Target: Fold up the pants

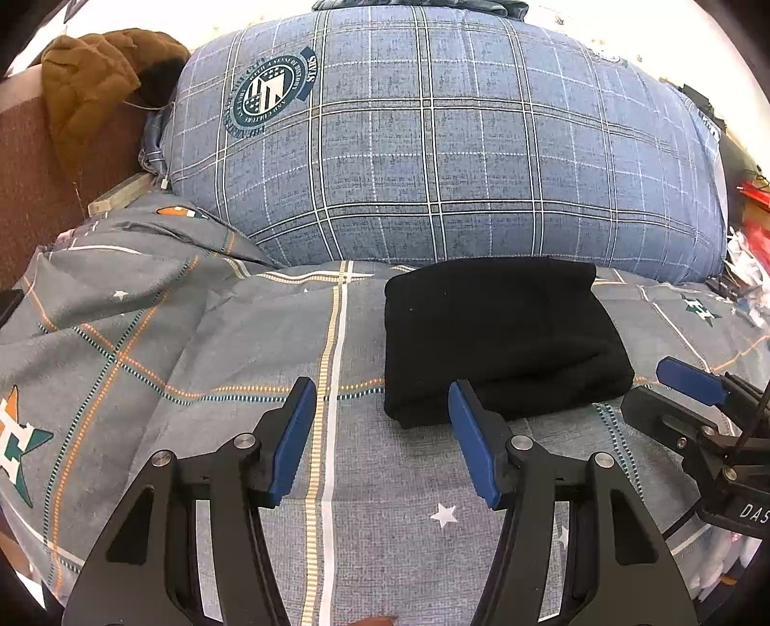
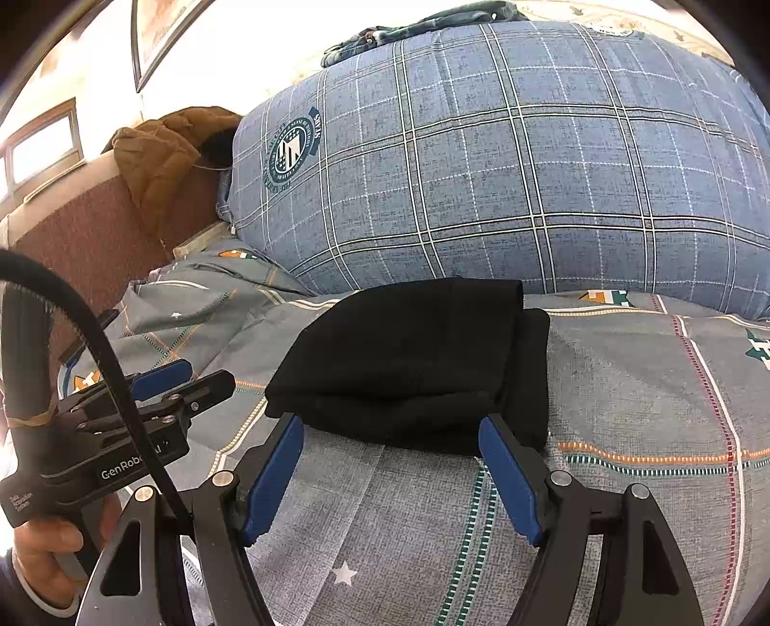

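- The black pants (image 1: 500, 337) are seen lying folded into a compact, layered rectangle on the bed's grey patterned cover (image 1: 216, 346), just in front of a large blue plaid pillow (image 1: 433, 144).
- The left tool (image 1: 382, 433) is held above the cover with its 2 blue pads apart — nothing is gripped between them. Its right pad overlaps the near left corner of the pants in the left wrist view; contact cannot be judged.
- The right tool (image 2: 390, 462) is held at the near edge of the pants (image 2: 409, 366), its jaws spread wide and empty, 1 pad at each near corner of the bundle. Whether the pads touch the fabric cannot be told.
- In the right wrist view the left tool (image 2: 163, 380) is seen to the left of the pants, gripped by a hand (image 2: 48, 539) at the lower left.
- In the left wrist view the right tool (image 1: 693, 385) appears at the right edge, near the pants' right side.
- A brown padded jacket (image 1: 91, 91) is draped over a reddish headboard (image 1: 29, 192) at the far left — beside the pillow.
- A dark garment (image 2: 414, 26) is laid on top of the pillow (image 2: 505, 168) at the far side.
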`<action>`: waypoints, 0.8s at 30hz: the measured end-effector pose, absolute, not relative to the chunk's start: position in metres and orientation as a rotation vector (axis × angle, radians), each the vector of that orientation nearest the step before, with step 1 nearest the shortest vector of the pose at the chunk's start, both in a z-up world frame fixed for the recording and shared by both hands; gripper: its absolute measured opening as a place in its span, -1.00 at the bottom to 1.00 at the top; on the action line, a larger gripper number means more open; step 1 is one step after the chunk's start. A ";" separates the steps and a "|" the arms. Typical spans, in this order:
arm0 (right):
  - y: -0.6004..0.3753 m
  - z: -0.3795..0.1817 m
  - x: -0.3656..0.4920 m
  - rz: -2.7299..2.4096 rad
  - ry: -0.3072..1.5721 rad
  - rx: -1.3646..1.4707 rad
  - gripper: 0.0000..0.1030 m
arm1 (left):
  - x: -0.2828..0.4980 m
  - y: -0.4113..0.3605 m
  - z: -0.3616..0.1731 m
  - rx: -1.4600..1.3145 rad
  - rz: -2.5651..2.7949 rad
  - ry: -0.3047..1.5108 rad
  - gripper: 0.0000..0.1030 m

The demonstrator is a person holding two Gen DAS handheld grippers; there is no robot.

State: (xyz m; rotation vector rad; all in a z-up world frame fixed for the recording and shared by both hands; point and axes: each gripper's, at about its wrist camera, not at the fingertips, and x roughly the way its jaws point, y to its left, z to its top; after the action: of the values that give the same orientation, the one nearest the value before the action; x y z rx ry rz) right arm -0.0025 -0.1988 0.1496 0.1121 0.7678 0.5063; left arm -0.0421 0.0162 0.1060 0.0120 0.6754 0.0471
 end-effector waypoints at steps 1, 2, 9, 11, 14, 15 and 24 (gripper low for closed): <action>-0.199 0.150 -0.003 0.505 0.767 0.114 0.42 | -0.042 0.016 0.106 0.012 0.048 0.677 0.12; -0.199 0.150 -0.003 0.504 0.767 0.118 0.42 | -0.042 0.017 0.105 0.013 0.049 0.678 0.12; -0.196 0.148 -0.003 0.502 0.769 0.120 0.42 | -0.041 0.019 0.103 0.011 0.056 0.682 0.12; -0.195 0.148 -0.002 0.501 0.771 0.121 0.42 | -0.040 0.019 0.102 0.010 0.054 0.688 0.12; -0.194 0.146 -0.001 0.501 0.776 0.127 0.42 | -0.038 0.018 0.100 0.011 0.051 0.694 0.12; -0.193 0.146 -0.001 0.500 0.777 0.127 0.42 | -0.038 0.018 0.100 0.012 0.051 0.693 0.12; -0.193 0.144 0.001 0.498 0.781 0.134 0.43 | -0.034 0.015 0.098 0.015 0.048 0.702 0.12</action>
State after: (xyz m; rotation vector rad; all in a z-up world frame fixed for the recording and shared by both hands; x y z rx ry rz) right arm 0.0010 -0.1926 0.1435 0.1341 0.7807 0.4981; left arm -0.0345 0.0150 0.0975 0.0147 0.7019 0.0478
